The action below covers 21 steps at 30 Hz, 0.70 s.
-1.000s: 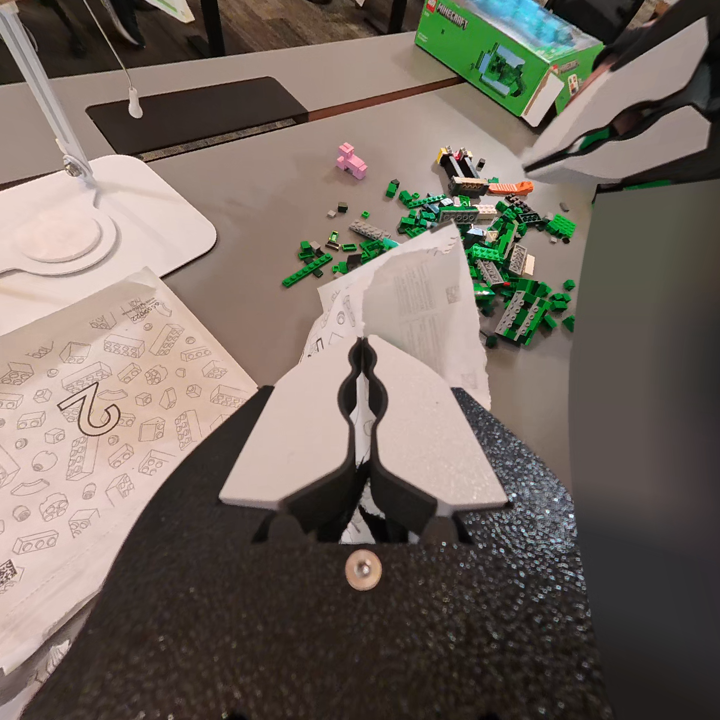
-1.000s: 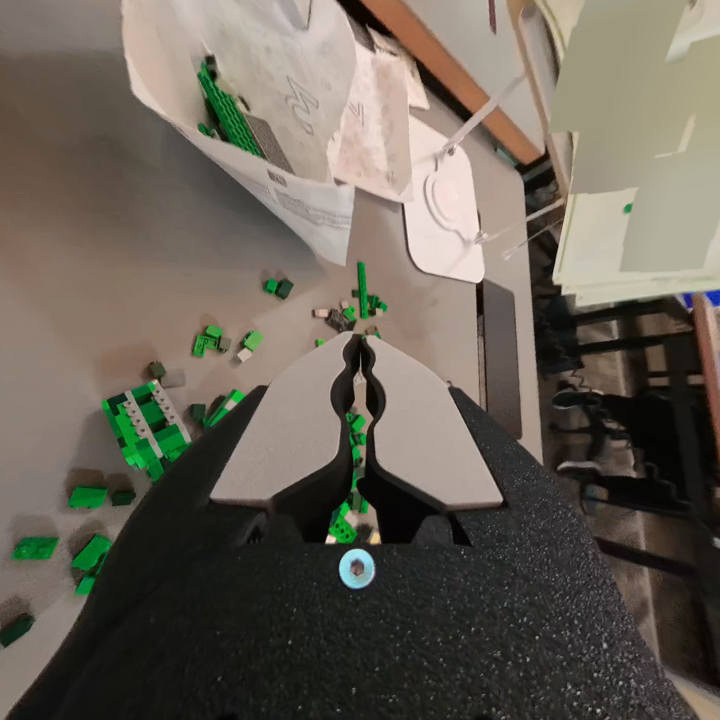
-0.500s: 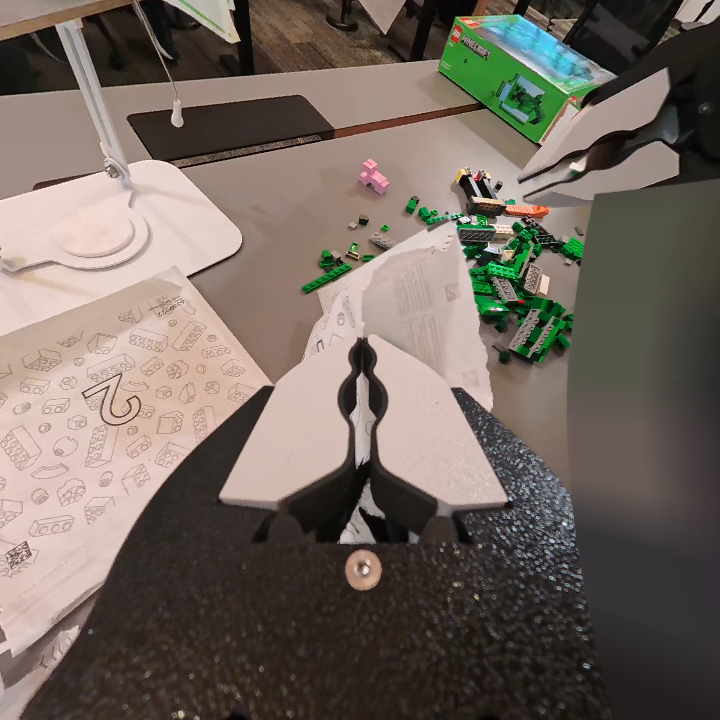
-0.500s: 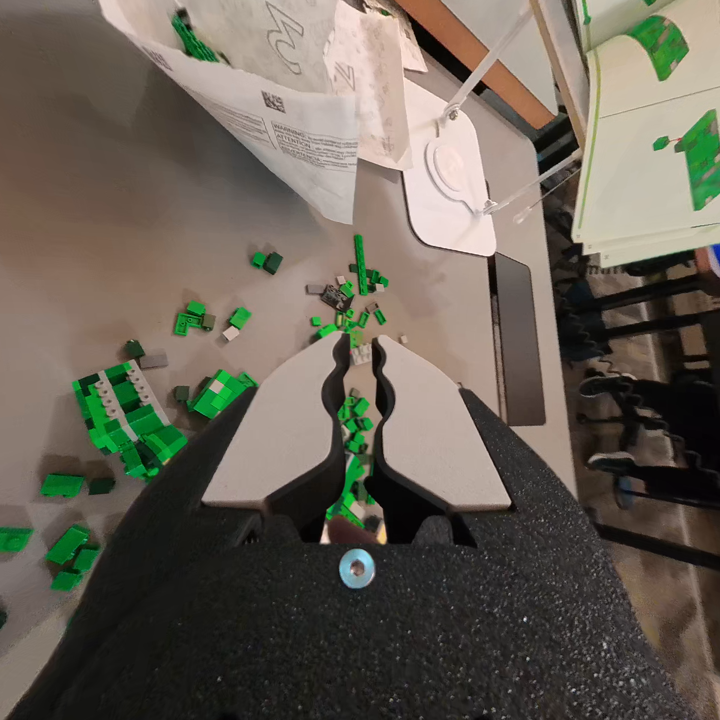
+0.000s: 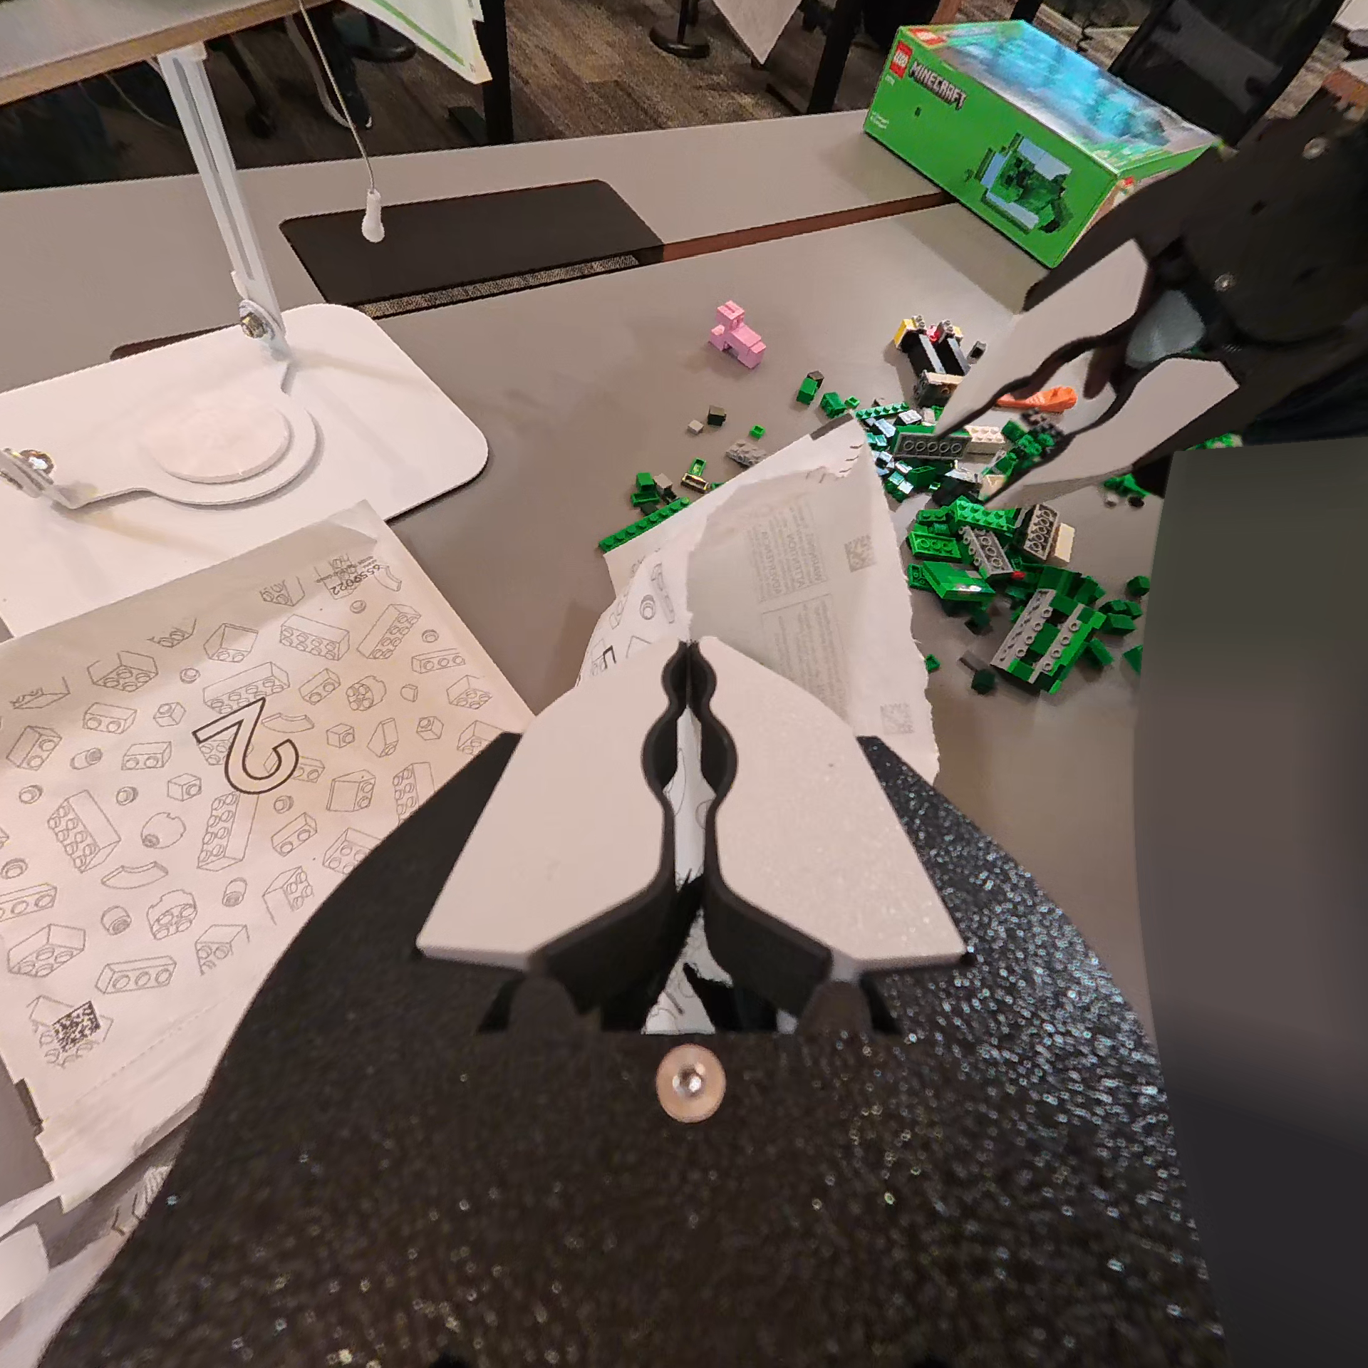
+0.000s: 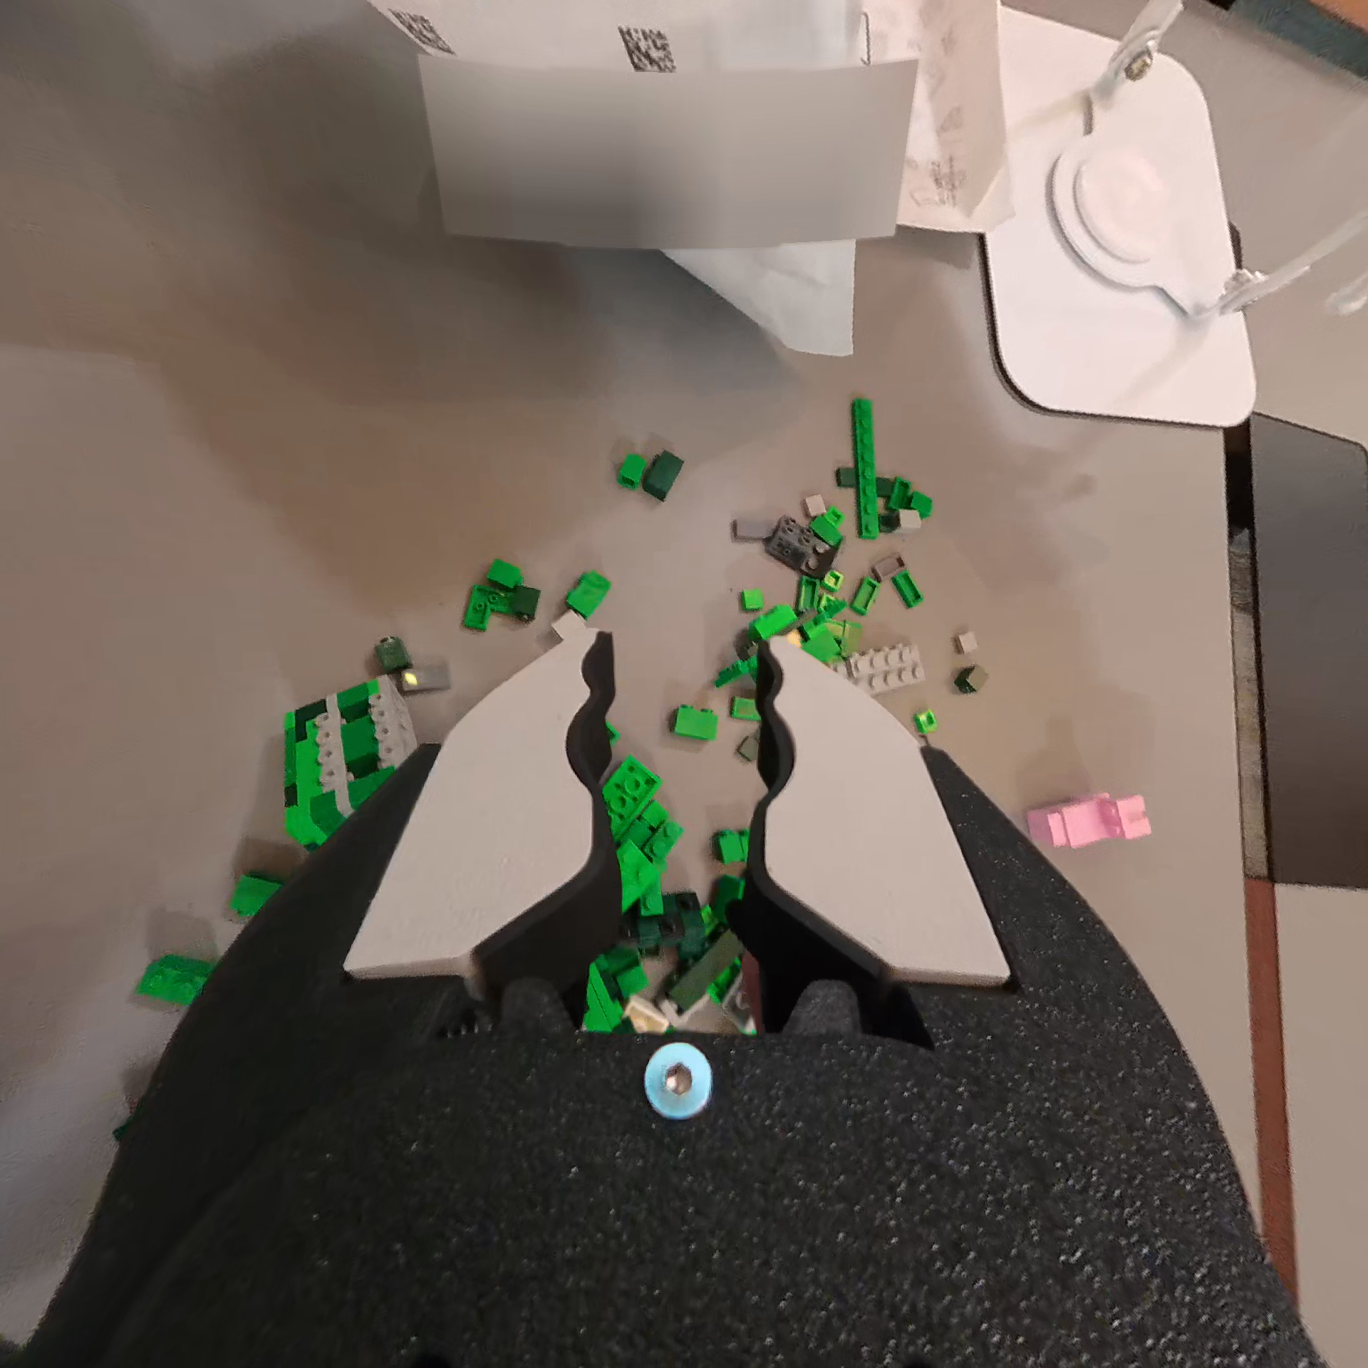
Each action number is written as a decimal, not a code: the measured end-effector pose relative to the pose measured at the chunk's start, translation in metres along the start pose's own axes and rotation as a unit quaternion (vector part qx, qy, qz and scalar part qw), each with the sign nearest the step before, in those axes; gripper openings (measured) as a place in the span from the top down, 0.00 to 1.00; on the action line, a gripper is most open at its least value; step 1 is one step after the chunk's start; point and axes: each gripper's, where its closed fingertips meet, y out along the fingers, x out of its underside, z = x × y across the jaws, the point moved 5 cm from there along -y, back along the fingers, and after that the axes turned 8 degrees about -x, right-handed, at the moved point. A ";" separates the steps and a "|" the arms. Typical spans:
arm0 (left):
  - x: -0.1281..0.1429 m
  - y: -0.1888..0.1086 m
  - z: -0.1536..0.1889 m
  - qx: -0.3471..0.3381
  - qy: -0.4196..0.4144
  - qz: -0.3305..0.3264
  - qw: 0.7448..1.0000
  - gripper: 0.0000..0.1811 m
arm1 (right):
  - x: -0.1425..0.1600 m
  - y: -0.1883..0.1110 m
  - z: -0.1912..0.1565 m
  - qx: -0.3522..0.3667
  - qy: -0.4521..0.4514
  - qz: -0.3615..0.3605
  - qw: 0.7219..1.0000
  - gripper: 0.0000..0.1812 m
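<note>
Only the left wrist view shows the green box [image 5: 1036,126]. The left gripper [image 5: 690,651] pinches a torn paper bag [image 5: 807,562]. The right gripper [image 6: 685,644], fingers spread wide, hangs over the green bricks [image 6: 636,814] beside the bag.

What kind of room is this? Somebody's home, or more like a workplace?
Probably an office or lab workspace, not a home. Long grey desks stand in rows with a black cable flap, a white lamp base stands on one, and toy bricks lie spilled beside their green box.

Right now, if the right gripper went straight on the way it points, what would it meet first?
Probably the loose green bricks on the table: the open right gripper points down at them, empty. Depth is unclear.
</note>
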 end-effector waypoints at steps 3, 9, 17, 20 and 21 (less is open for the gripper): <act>0.000 0.000 0.000 0.000 0.001 -0.001 1.000 1.00 | -0.006 0.009 -0.005 -0.021 -0.014 0.003 1.000 0.80; 0.000 0.001 0.001 -0.001 0.003 -0.001 1.000 1.00 | -0.010 0.036 -0.014 -0.061 -0.024 -0.026 0.997 0.79; 0.000 0.001 -0.001 0.000 0.002 0.000 1.000 1.00 | -0.010 0.044 -0.015 -0.067 -0.021 -0.035 0.997 0.78; 0.000 0.002 0.000 0.001 0.002 0.000 1.000 1.00 | -0.011 0.042 -0.014 -0.063 -0.021 -0.032 0.997 0.78; 0.000 0.002 0.000 0.002 0.002 0.000 1.000 1.00 | -0.011 0.041 -0.014 -0.057 -0.023 -0.031 0.998 0.77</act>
